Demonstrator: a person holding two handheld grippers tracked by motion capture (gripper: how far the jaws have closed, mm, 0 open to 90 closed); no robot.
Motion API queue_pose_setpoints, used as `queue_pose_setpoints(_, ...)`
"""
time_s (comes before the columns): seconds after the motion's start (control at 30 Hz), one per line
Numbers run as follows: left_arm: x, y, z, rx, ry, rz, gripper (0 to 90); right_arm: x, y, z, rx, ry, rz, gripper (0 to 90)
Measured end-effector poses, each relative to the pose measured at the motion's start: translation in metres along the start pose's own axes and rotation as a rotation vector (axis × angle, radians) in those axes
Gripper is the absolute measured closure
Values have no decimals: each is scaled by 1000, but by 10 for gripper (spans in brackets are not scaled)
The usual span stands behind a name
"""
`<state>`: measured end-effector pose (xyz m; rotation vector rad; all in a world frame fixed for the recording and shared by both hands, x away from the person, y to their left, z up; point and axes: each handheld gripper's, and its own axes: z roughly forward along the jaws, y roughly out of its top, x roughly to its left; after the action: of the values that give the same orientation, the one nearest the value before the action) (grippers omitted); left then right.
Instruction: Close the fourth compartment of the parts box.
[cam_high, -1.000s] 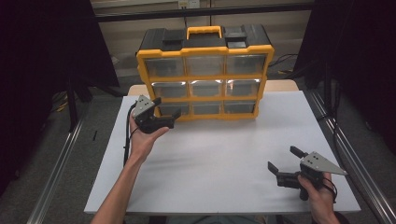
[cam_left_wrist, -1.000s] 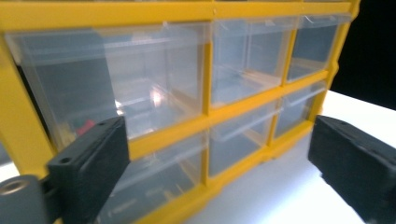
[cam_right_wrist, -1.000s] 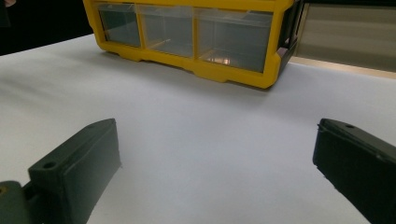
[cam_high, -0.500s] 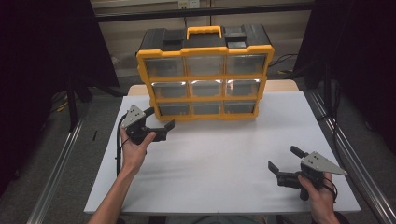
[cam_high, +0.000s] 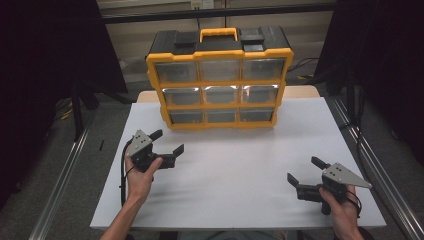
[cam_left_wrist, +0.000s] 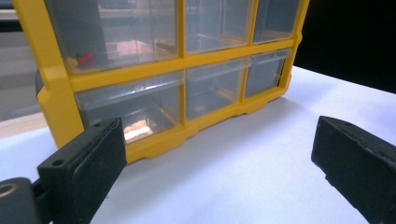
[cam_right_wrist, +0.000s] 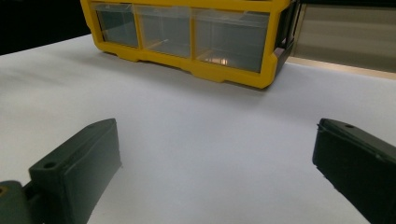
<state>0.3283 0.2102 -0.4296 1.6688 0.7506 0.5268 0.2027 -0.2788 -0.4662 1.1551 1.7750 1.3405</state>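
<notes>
High view, yellow organizer (cam_high: 218, 80) — clear drawers shut

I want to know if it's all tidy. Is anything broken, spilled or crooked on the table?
Nothing stands out. The yellow drawer box stands upright and square at the back of the white table, with all its drawers pushed in. The left gripper and right gripper are both open and hold nothing.
</notes>
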Motion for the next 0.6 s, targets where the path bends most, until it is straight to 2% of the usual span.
queue_pose_setpoints(0.07, 0, -2, -4, -16, 10, -30, 32, 0, 0, 0, -2, -2, 2, 9)
queue_pose_setpoints(0.17, 3, -7, -9, -10, -10, -64, 31, 0, 0, 0, -3, 1, -1, 8)
queue_pose_setpoints(0.23, 6, -12, -13, -1, -22, -61, 27, 1, 0, 0, -3, 4, 2, 8)
queue_pose_setpoints(0.27, 4, -13, -14, -4, -4, -49, 25, 1, 0, 0, -5, 3, 2, 8)
queue_pose_setpoints(0.3, 1, -14, -15, 15, 35, -23, 28, 0, 0, -1, -6, 3, -1, 9)
queue_pose_setpoints(0.37, -1, -16, -19, 20, 32, -15, 30, 0, 0, -1, -7, 4, -1, 8)
queue_pose_setpoints(0.43, -2, -20, -25, 15, 3, -25, 30, 0, 0, -1, -7, 5, 0, 8)
queue_pose_setpoints(0.57, -5, -25, -34, 22, 8, -15, 30, 1, 0, -1, -7, 4, -1, 8)
queue_pose_setpoints(0.6, -5, -26, -37, 29, 24, -15, 30, 1, 0, -1, -6, 5, 0, 8)
